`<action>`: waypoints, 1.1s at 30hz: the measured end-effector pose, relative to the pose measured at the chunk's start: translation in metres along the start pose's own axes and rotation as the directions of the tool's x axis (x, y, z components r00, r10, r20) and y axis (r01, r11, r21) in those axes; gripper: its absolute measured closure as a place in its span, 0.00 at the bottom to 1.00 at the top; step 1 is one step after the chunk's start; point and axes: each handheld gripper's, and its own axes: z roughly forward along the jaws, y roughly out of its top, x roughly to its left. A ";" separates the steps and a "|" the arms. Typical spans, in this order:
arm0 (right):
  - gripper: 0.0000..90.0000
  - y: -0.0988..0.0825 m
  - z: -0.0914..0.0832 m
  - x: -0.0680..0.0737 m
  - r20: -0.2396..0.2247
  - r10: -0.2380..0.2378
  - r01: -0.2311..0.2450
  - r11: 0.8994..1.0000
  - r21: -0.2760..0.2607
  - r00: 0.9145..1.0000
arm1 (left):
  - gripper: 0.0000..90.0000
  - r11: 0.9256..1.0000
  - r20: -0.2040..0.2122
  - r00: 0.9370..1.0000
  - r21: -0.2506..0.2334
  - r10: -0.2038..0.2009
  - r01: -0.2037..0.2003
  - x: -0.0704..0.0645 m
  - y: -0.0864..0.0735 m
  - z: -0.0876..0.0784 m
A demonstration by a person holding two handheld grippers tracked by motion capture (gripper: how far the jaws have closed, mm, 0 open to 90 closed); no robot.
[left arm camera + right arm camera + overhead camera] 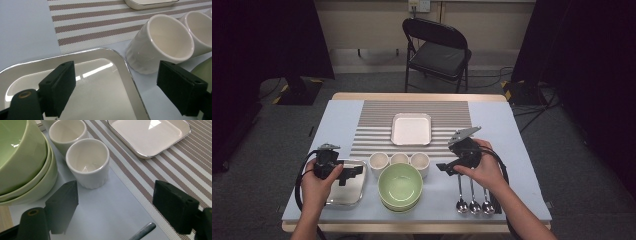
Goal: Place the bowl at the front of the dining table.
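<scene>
Now I'm holding the right claw (113, 206) wide open and empty; the nearest cup (88, 162) is standing upright at eleven o'clock, just beyond the jaws, nearer this hand.
</scene>
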 end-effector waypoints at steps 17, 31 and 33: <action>0.21 0.018 0.003 0.007 -0.024 -0.020 0.020 1.000 0.002 0.999 | 0.17 1.000 0.003 1.000 0.007 0.001 -0.001 0.000 -0.001 0.002; 0.20 0.029 0.005 0.013 -0.054 -0.019 0.020 1.000 0.007 0.998 | 0.17 1.000 0.003 1.000 0.015 0.009 -0.009 0.001 -0.001 0.003; 0.20 0.030 0.005 0.014 -0.056 -0.023 0.024 1.000 0.006 0.998 | 0.17 1.000 0.003 1.000 0.010 0.003 -0.003 0.000 -0.001 0.003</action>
